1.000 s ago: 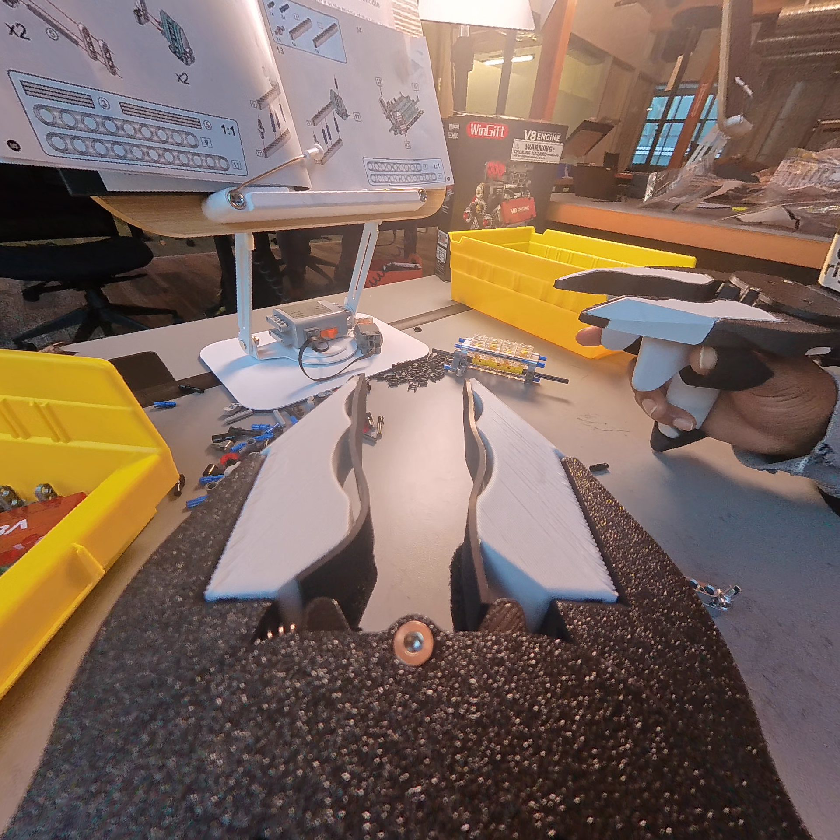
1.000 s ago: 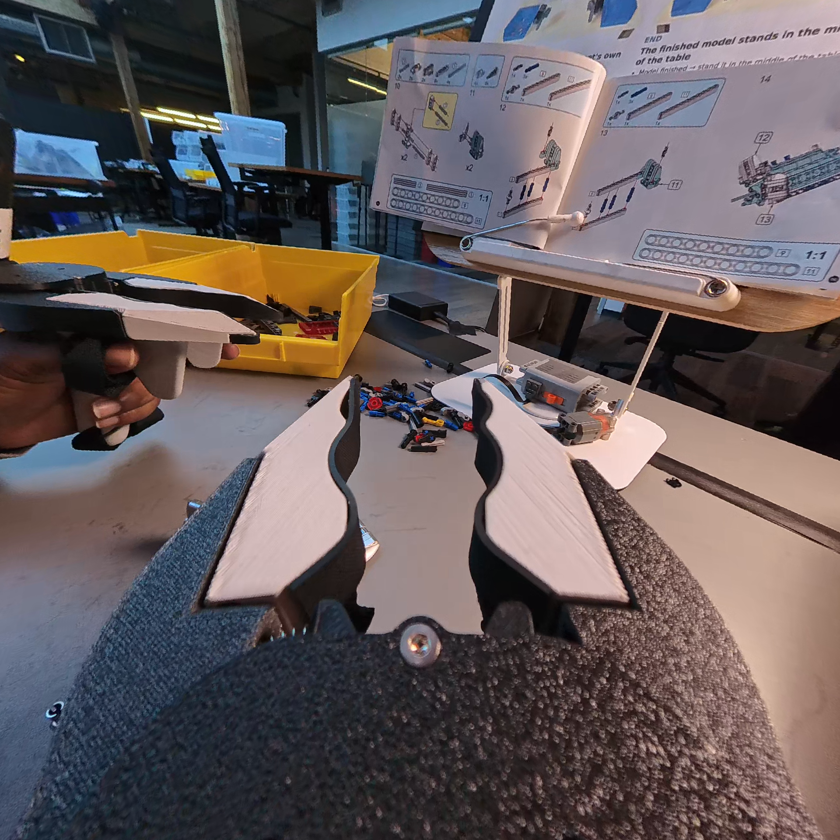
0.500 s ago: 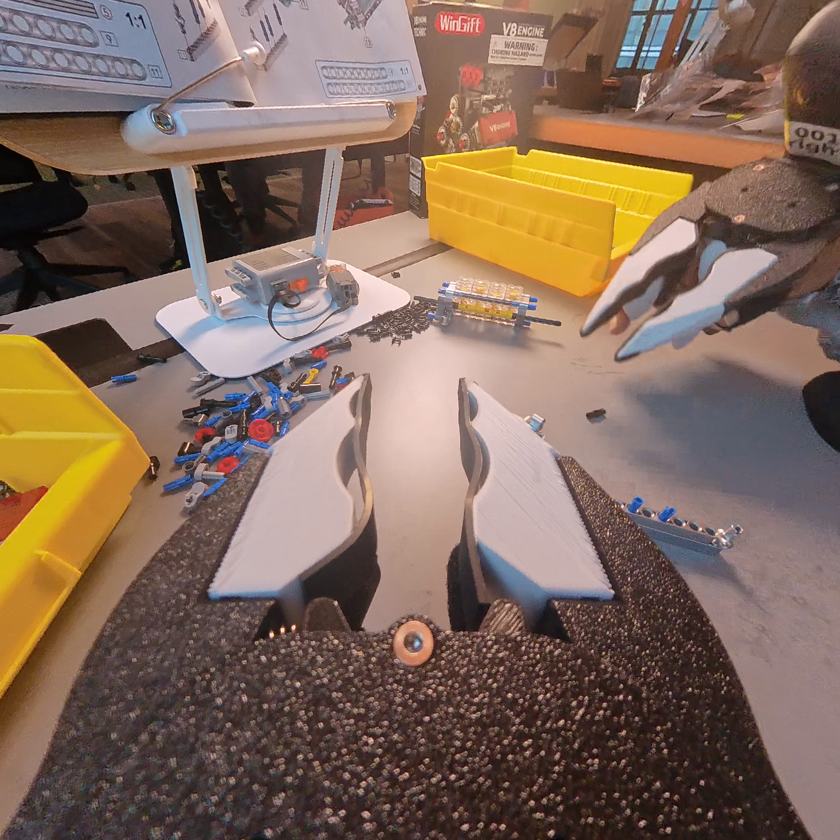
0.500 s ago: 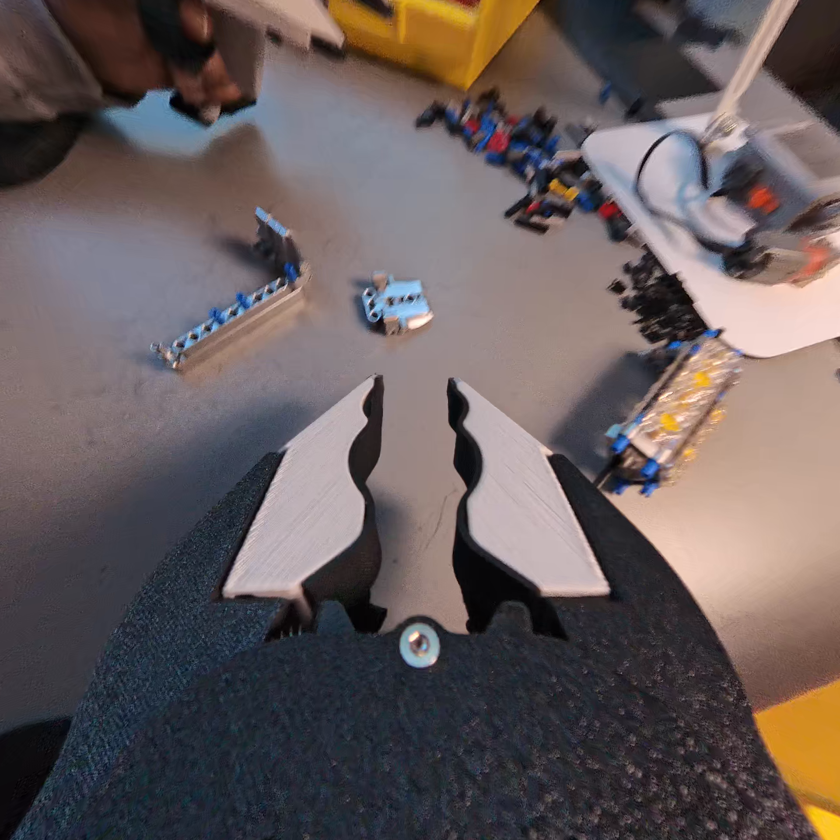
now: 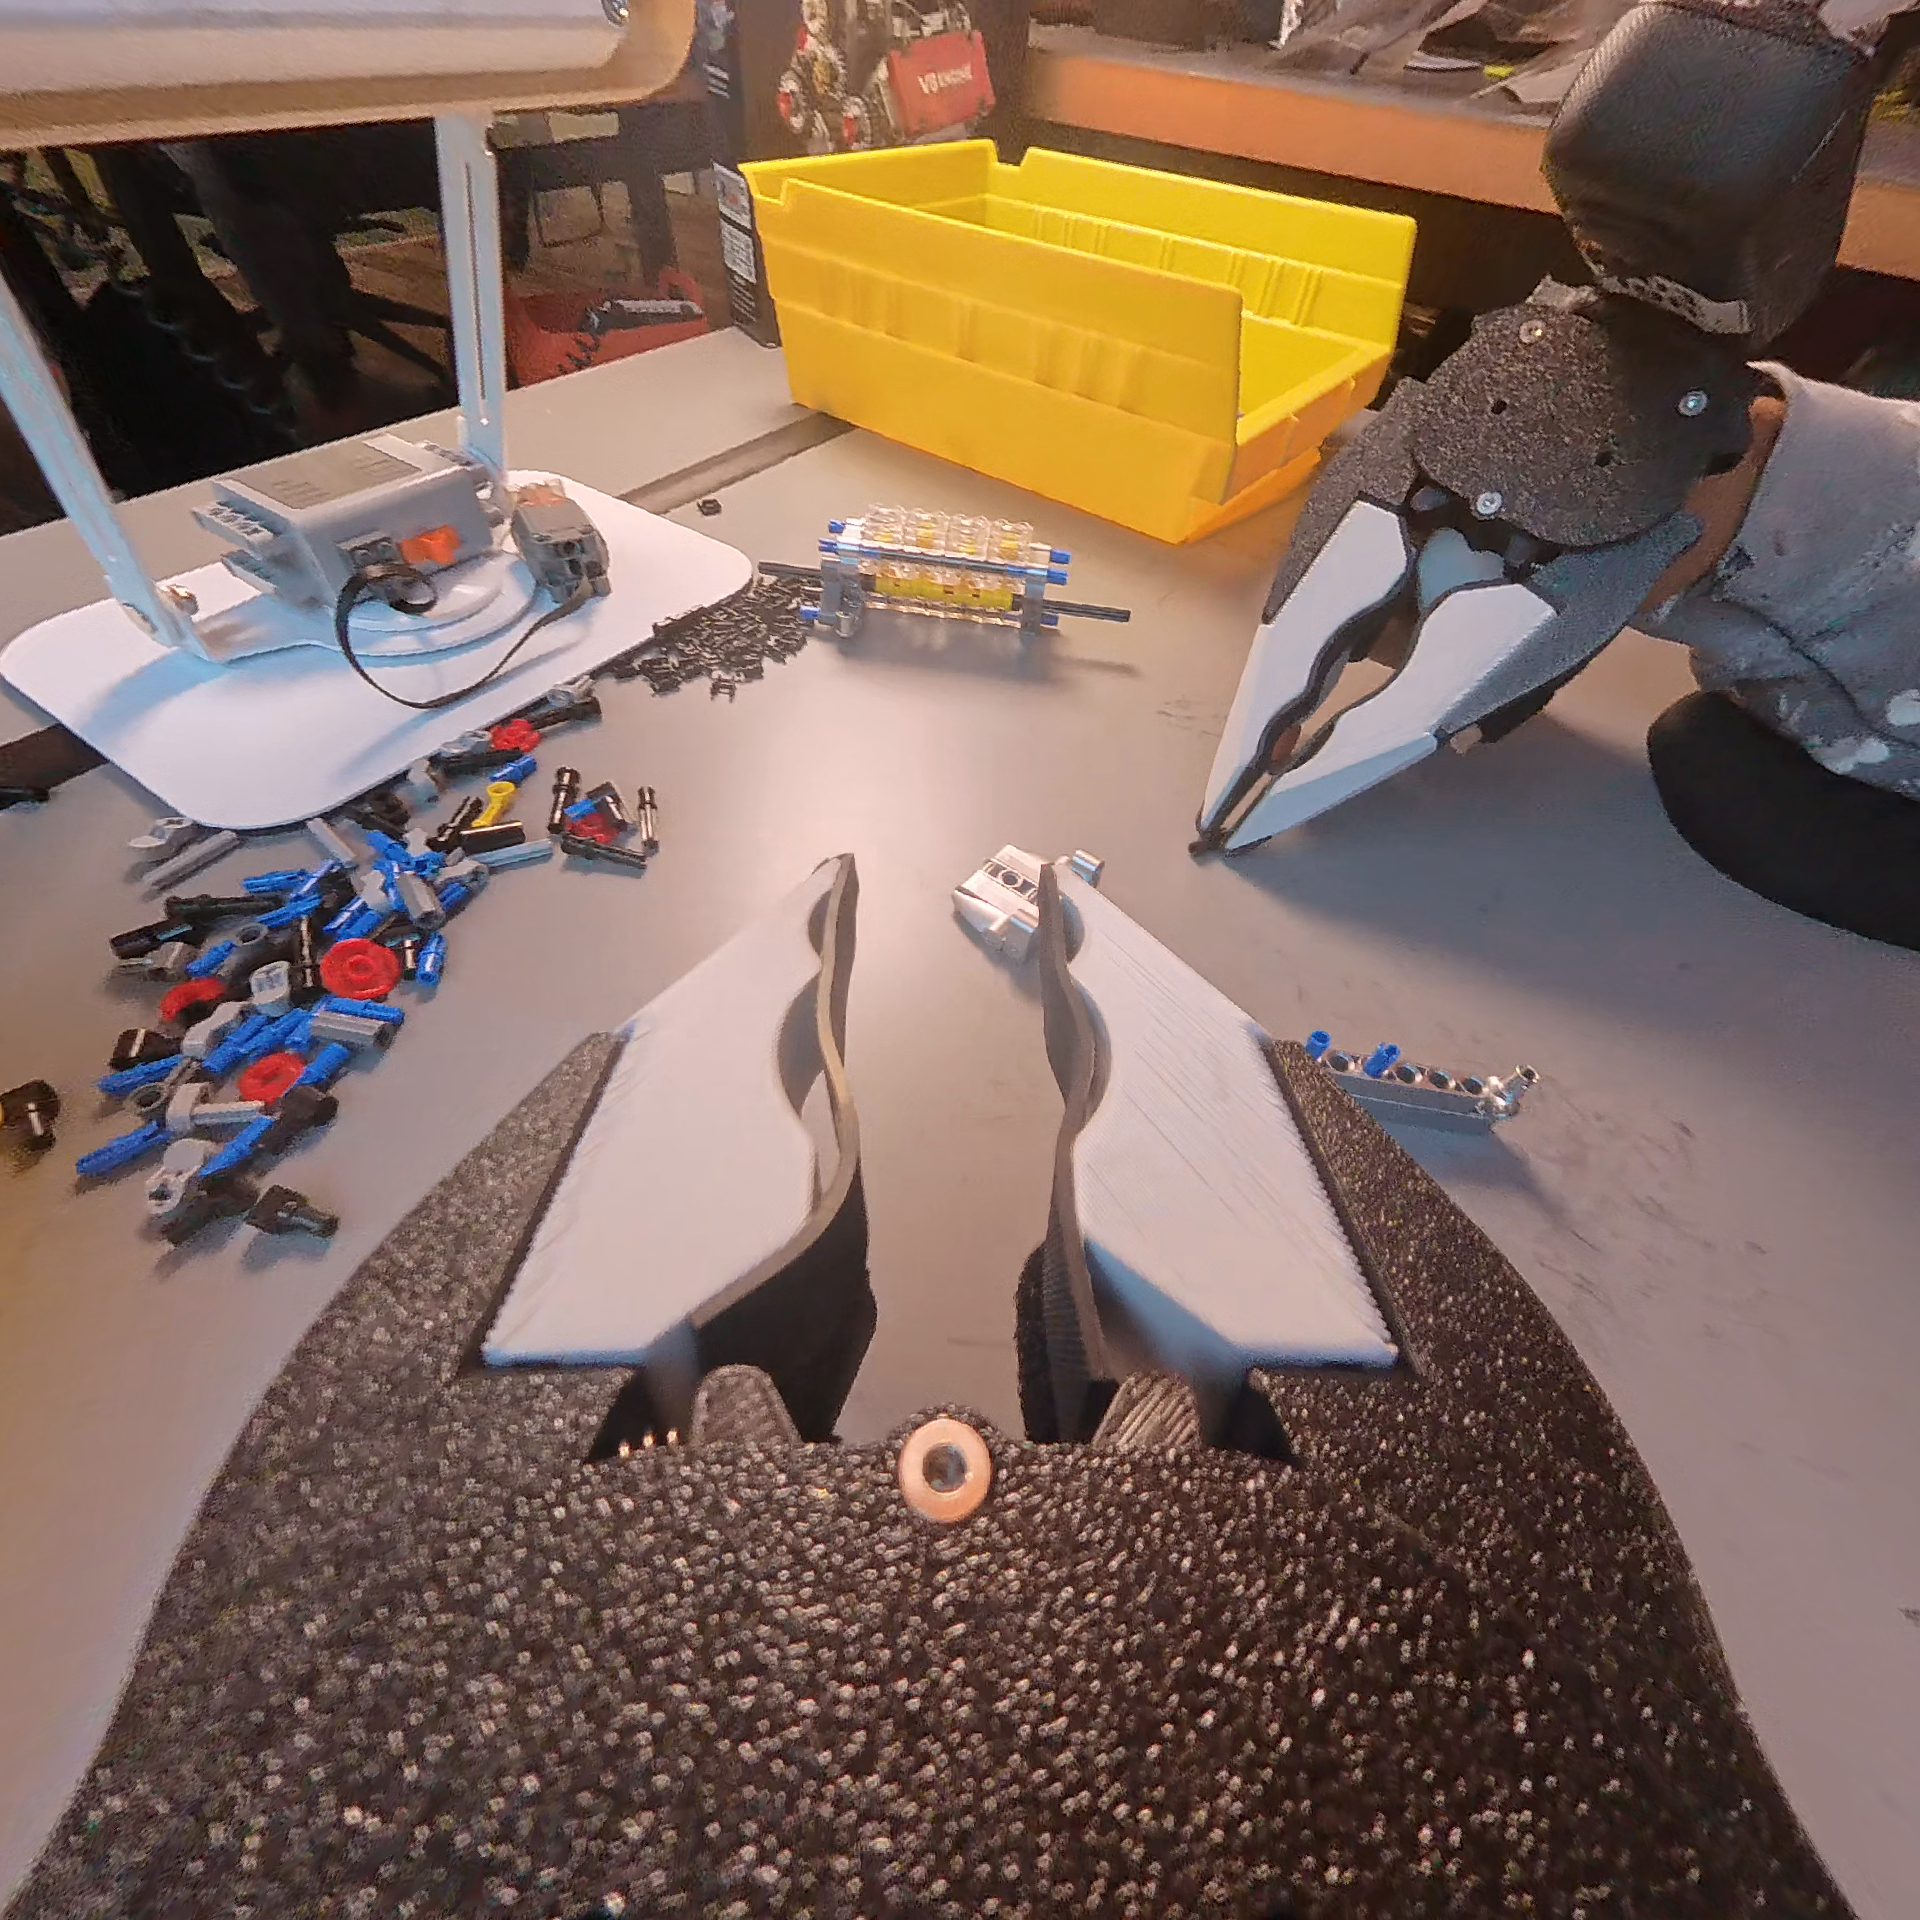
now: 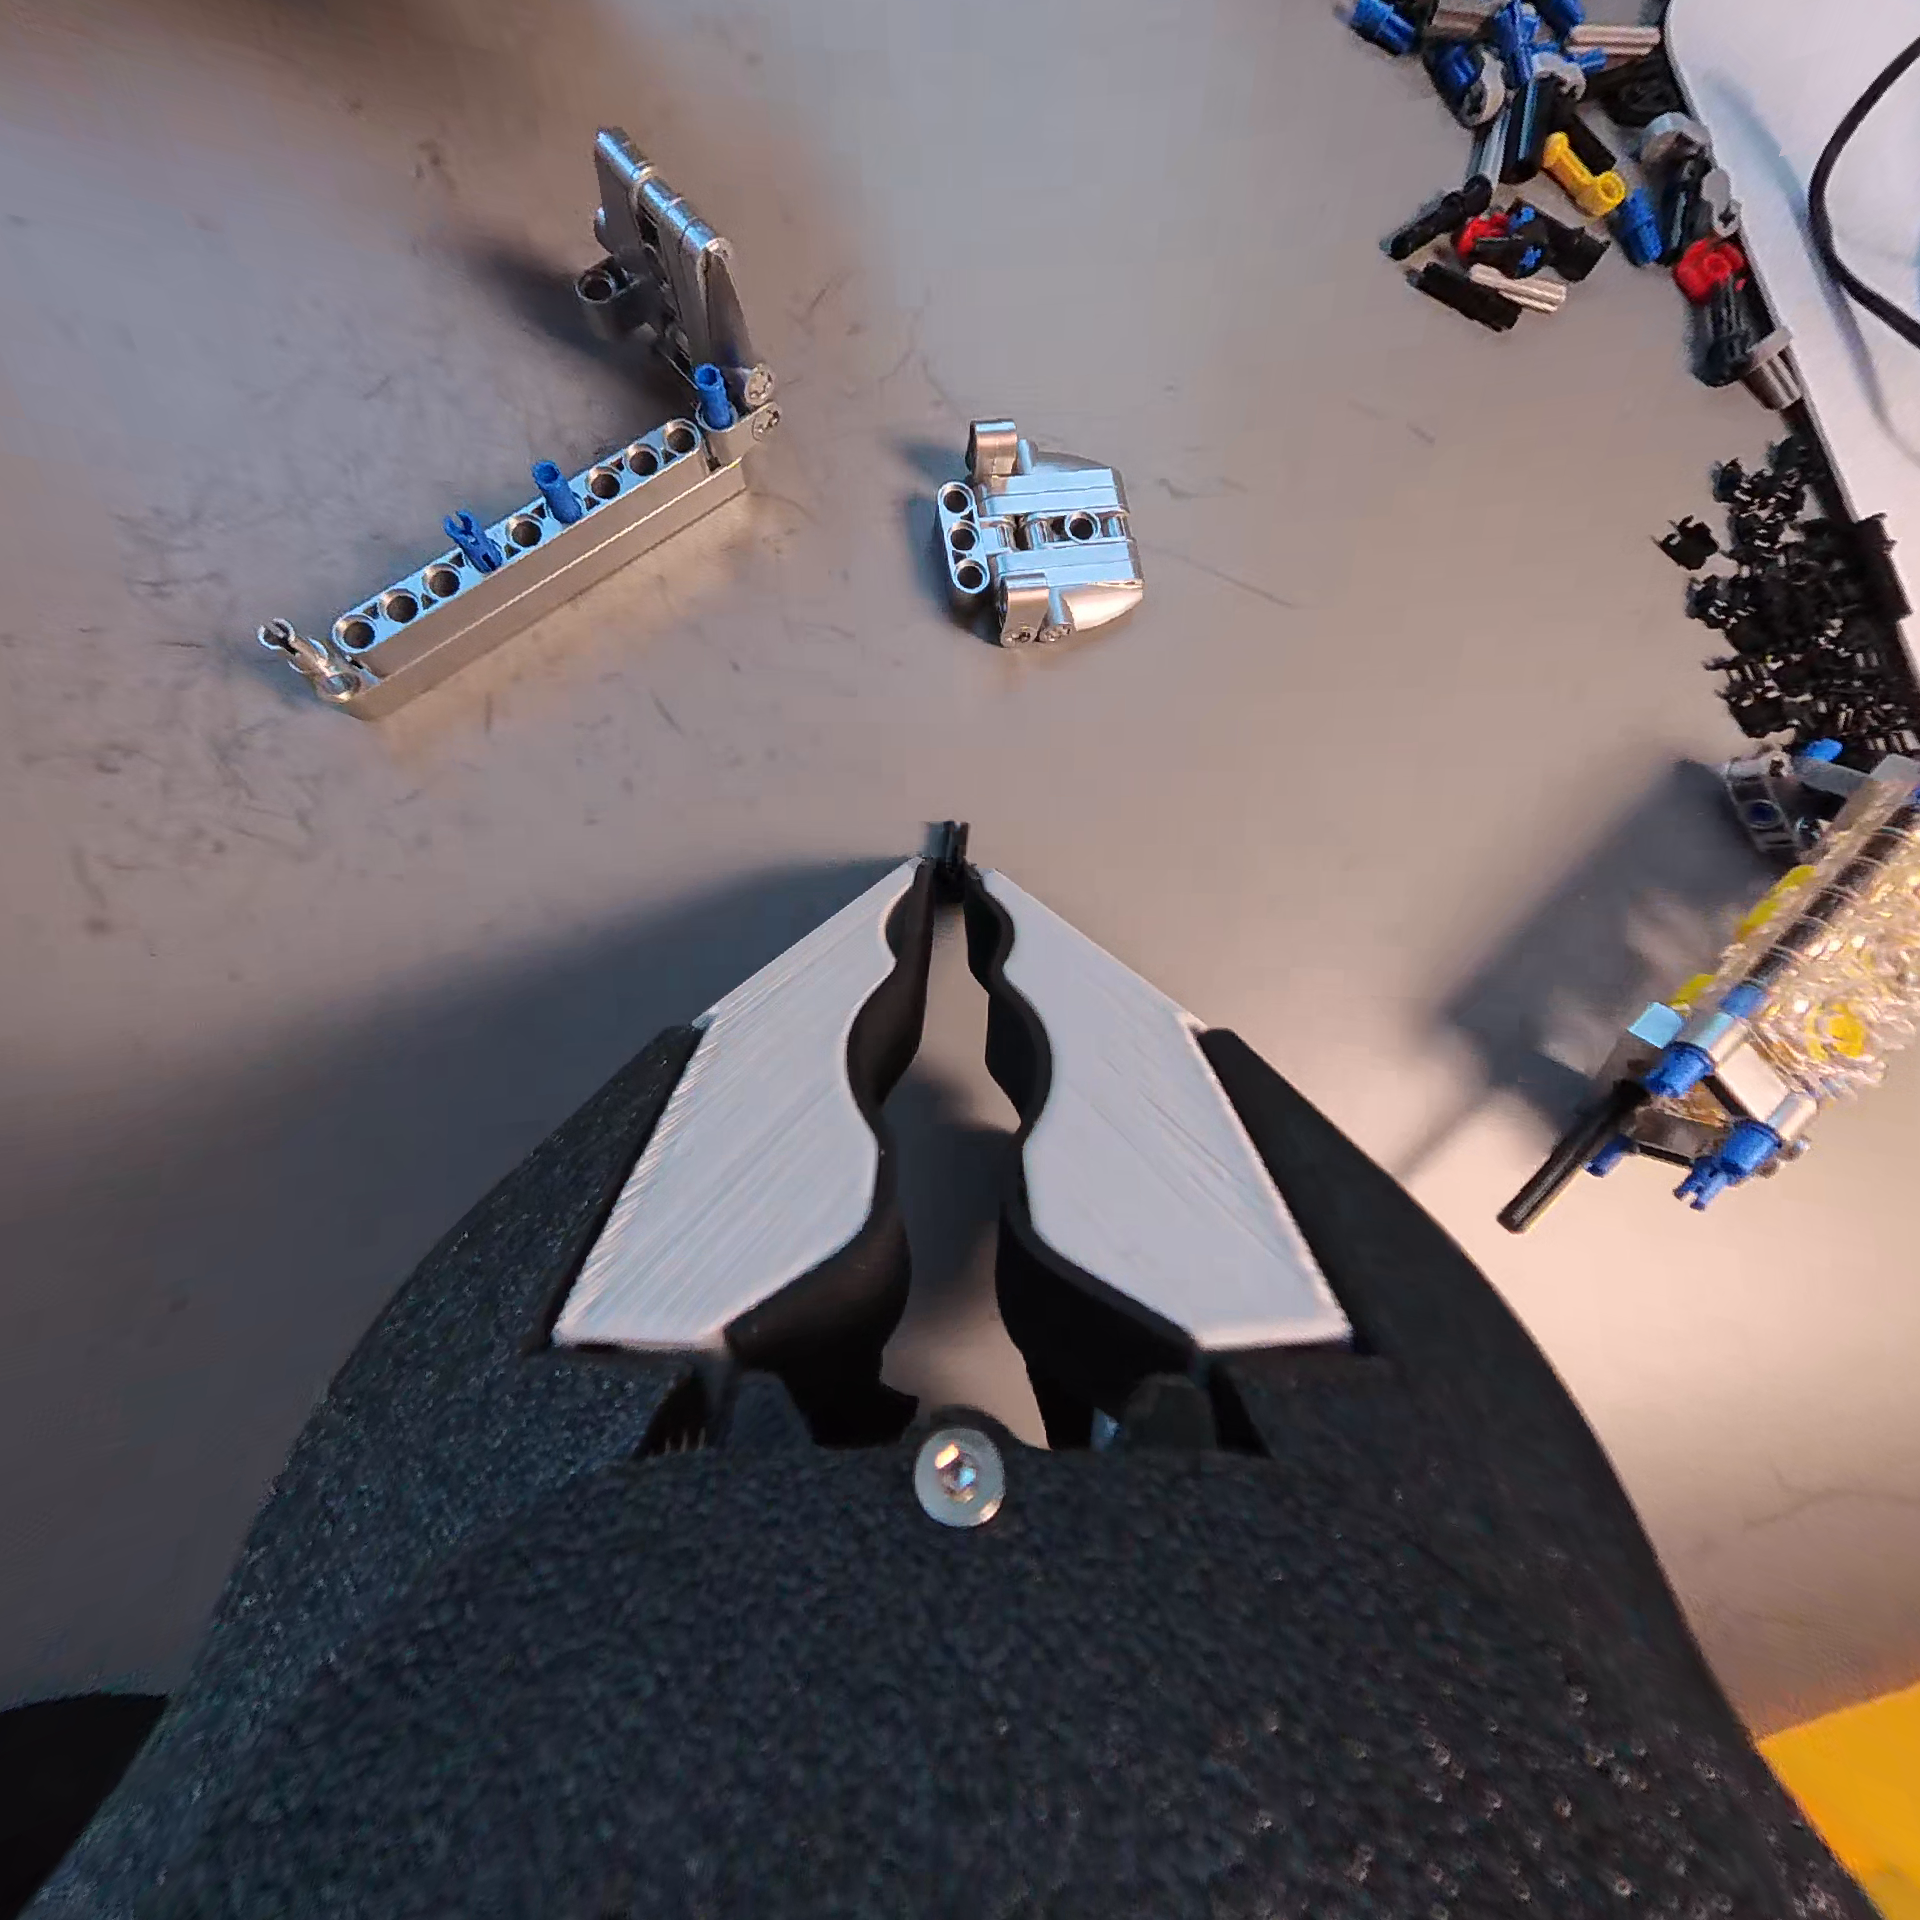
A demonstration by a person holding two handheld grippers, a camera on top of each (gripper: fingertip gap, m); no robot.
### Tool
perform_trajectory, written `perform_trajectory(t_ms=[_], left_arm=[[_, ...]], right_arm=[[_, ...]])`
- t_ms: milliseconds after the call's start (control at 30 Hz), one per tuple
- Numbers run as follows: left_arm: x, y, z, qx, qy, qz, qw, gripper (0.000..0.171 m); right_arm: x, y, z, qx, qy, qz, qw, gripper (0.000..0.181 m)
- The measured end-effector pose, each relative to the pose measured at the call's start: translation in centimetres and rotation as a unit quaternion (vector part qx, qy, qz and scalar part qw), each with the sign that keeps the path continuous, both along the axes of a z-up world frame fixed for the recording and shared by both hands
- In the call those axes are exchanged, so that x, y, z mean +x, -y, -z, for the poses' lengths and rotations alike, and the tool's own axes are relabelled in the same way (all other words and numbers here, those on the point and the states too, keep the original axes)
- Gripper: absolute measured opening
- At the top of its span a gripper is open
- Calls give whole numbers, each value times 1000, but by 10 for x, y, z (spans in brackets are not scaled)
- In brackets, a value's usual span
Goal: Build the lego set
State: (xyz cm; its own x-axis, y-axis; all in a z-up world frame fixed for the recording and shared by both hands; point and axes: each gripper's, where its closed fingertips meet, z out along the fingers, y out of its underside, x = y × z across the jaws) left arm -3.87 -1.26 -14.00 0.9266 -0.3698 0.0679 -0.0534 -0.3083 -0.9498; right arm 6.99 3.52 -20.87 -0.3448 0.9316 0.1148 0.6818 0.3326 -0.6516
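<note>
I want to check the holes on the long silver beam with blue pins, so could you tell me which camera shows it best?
The right wrist view: the silver beam lies unobstructed on the grey table, seen from above, holes and pins clear. The left wrist view shows only its end, low and partly hidden behind the left gripper.

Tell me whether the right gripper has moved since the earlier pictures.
Yes. The right gripper has come down to the table in front of the yellow bin, jaws now shut on a small black pin.

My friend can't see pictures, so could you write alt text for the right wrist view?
The right gripper pinches a small black pin at its tips, above a grey table. Beyond lie a small silver block and a long silver beam with blue pins.
</note>
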Motion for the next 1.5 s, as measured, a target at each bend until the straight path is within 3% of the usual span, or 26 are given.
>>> perform_trajectory(t_ms=[133,233,367,733,967,1100,1300,1500], left_arm=[[17,6,1,-2,-20,49,999,31],[36,17,0,3,-46,106,993,28],[64,35,-1,15,-76,184,980,11],[82,46,2,11,-97,225,970,5],[85,48,-7,9,-49,235,971,2],[86,48,-26,29,26,238,970,2],[91,56,-57,60,146,271,949,2],[93,60,-66,67,182,287,938,2]], right_arm=[[-6,8,-5,8,-23,-25,999,3],[-19,33,-35,-15,-96,-58,994,3],[-28,64,-63,-38,-155,-91,983,3],[-30,94,-67,-23,-174,-140,975,4],[-30,95,-77,-32,-201,-146,968,4],[-30,95,-97,-45,-252,-141,956,4],[-25,104,-129,-55,-323,-156,932,5],[-23,108,-131,-50,-332,-165,927,6]])
